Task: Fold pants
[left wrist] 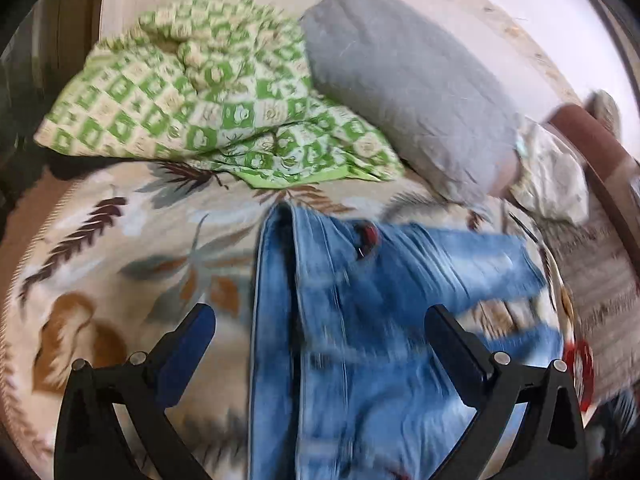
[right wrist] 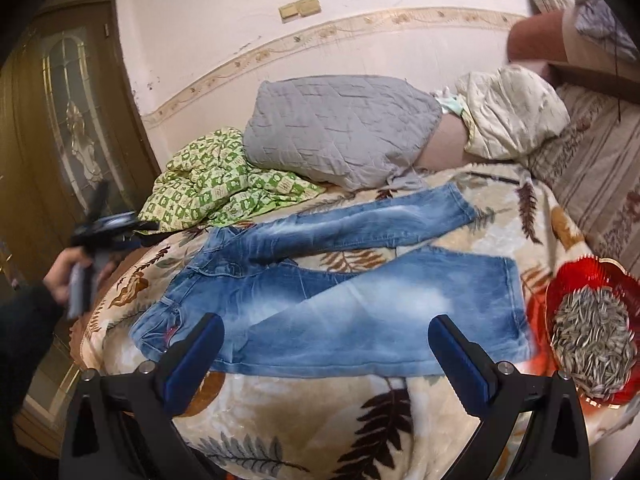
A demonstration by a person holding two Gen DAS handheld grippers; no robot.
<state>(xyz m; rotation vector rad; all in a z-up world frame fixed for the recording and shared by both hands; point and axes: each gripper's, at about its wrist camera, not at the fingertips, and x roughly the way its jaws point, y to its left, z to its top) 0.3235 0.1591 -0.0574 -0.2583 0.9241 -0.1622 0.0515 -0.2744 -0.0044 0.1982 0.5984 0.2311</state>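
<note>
Seemingly between grasps, the left tool hangs wide open and empty above the faded blue denim pants, which lie on the leaf-patterned plush blanket covering the bed. From the right wrist, the right tool also gapes empty over the nearer leg; both legs lie splayed, unfolded, beside a red glass bowl of seeds, pillows against a cream wall.

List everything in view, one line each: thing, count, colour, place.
jeans: one pair, blue, spread flat on the bed, legs apart
blanket: one, cream with brown leaves, under the jeans
quilt: one, green and cream checks, crumpled behind the jeans
pillow: one, grey, against the wall
bowl: one, red, holding seeds, beside the leg ends
door: one, brown, beside the bed
left gripper: fingers open, above the jeans
right gripper: fingers open, over the near leg
</note>
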